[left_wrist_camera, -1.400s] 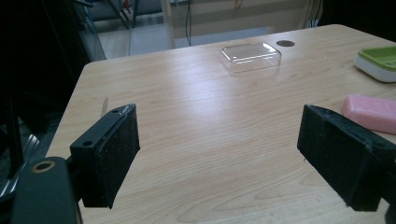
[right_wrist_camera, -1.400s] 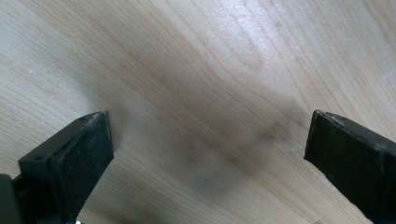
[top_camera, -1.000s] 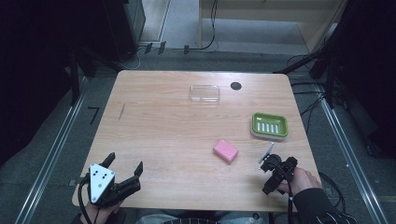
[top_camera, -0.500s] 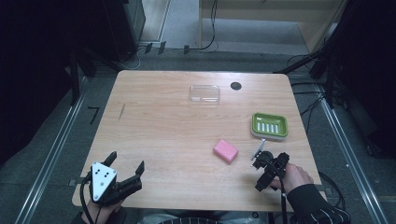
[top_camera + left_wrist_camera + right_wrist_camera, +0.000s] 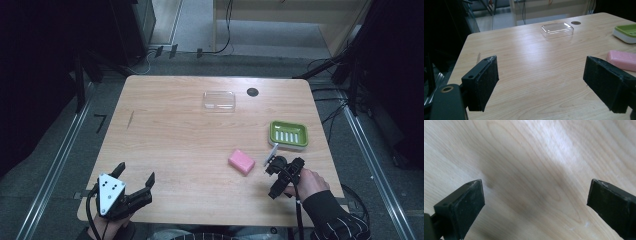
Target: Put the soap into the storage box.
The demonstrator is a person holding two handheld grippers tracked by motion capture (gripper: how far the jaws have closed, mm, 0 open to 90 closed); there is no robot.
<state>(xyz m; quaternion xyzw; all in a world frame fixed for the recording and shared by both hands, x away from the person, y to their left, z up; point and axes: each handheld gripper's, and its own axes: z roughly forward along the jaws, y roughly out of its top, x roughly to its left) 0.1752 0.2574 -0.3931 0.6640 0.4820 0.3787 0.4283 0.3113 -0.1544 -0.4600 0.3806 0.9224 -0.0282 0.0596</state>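
Left hand-held gripper (image 5: 134, 181) jaws wide apart, right hand-held gripper (image 5: 285, 167) tilted down, jaws spread

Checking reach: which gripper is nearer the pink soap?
Right. The right gripper sits just right of the pink soap; the left gripper is far off at the table's near-left corner.

bare table (image 5: 165, 145) centre, soap (image 5: 241, 161) (rightward) obstructs
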